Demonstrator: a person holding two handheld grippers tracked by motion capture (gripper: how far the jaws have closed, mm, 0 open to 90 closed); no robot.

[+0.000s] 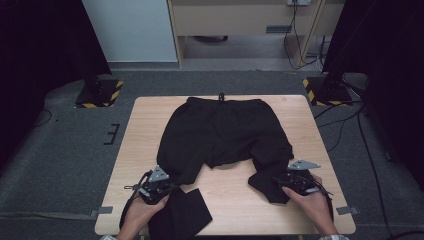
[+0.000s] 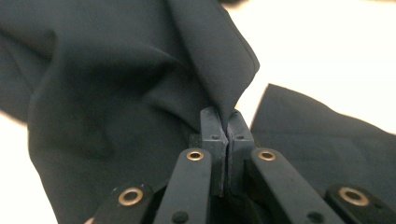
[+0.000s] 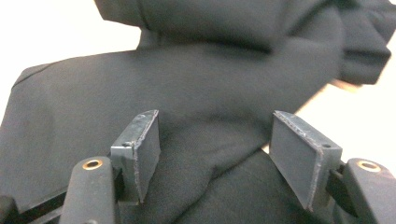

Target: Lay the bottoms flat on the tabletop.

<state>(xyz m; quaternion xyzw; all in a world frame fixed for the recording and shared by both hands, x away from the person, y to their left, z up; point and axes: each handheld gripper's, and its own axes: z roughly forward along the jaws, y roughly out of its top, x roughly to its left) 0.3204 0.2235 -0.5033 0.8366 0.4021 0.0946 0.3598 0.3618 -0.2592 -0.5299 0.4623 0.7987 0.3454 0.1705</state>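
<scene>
Across the middle of the frame, black trousers [image 1: 225,132] cover my wooden table [image 1: 145,125] on grey carpet [image 1: 60,150]; my left gripper [image 1: 167,186] pinches cloth, my right gripper [image 1: 280,181] gapes.

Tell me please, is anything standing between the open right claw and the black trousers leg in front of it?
Nothing visible does. The right claw stands open, its jaws on either side of a fold of the black fabric trousers on the light wooden table, with no other object between them.
</scene>
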